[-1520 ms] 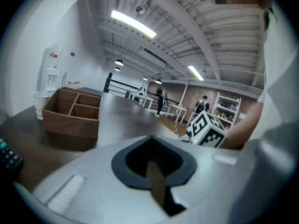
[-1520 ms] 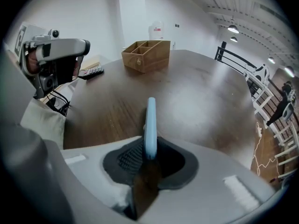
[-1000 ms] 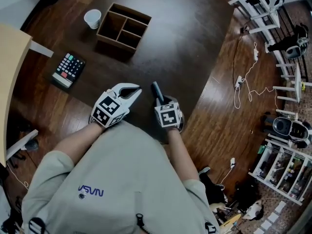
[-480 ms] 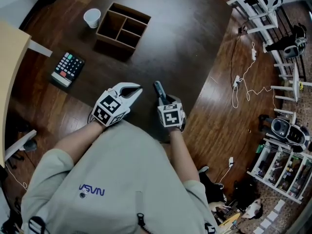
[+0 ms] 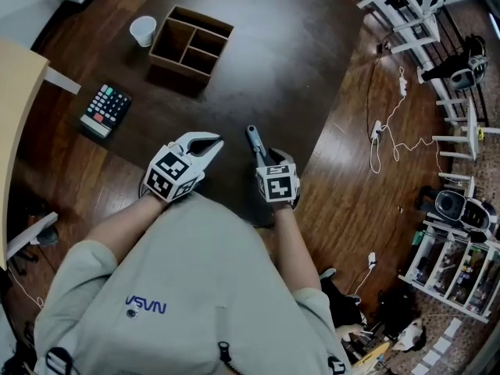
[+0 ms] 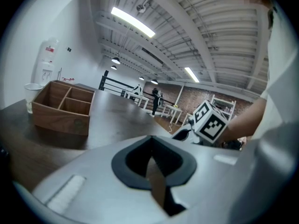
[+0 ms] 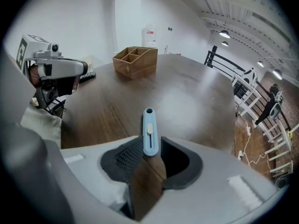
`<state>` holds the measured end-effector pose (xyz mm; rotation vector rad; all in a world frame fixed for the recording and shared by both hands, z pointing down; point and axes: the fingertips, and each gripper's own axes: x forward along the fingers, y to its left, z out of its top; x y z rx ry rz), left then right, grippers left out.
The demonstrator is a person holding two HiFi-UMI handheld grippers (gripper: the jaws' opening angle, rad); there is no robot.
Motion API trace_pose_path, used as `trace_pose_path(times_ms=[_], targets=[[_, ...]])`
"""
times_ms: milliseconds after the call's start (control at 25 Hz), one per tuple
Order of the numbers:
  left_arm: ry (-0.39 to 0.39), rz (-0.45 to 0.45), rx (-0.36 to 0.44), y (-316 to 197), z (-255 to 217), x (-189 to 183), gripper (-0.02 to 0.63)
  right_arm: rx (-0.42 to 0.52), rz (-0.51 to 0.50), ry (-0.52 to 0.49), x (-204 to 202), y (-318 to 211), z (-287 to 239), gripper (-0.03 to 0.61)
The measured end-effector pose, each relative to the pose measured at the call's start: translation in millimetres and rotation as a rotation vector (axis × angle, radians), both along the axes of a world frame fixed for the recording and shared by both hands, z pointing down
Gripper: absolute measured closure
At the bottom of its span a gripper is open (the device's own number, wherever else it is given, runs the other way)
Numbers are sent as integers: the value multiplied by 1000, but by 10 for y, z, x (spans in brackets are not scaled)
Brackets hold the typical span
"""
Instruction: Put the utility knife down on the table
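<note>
The blue utility knife [image 5: 255, 142] [image 7: 149, 133] lies flat on the dark wooden table [image 5: 297, 69], slider up, pointing away from me. My right gripper [image 5: 265, 162] [image 7: 152, 146] hovers over its near end. The jaws are opening: the knife's near end is still between them, with a gap on its right side, and the pads do not press on it. My left gripper [image 5: 212, 144] [image 6: 149, 143] is held just left of it, low over the table, its tips together with nothing between them.
A wooden divided box [image 5: 191, 41] [image 7: 136, 59] and a white cup [image 5: 143, 30] stand at the far left of the table. A calculator [image 5: 105, 109] lies left of my left gripper. White racks and cables [image 5: 387, 131] are on the floor to the right.
The right gripper's jaws have spread and it has drawn back and up a little, leaving the knife lying on the table. The left gripper has stayed where it was.
</note>
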<state>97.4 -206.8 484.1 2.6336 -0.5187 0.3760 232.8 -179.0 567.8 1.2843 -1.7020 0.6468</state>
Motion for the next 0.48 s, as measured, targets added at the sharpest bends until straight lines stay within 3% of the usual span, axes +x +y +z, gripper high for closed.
trace_pose_path(times_ms=[360, 480], targets=[[-4, -65, 40, 48, -120, -50, 612, 145, 33, -25, 80, -37, -316, 463], [-7, -94, 61, 83, -213, -110, 612, 238, 40, -59, 15, -43, -539, 555]])
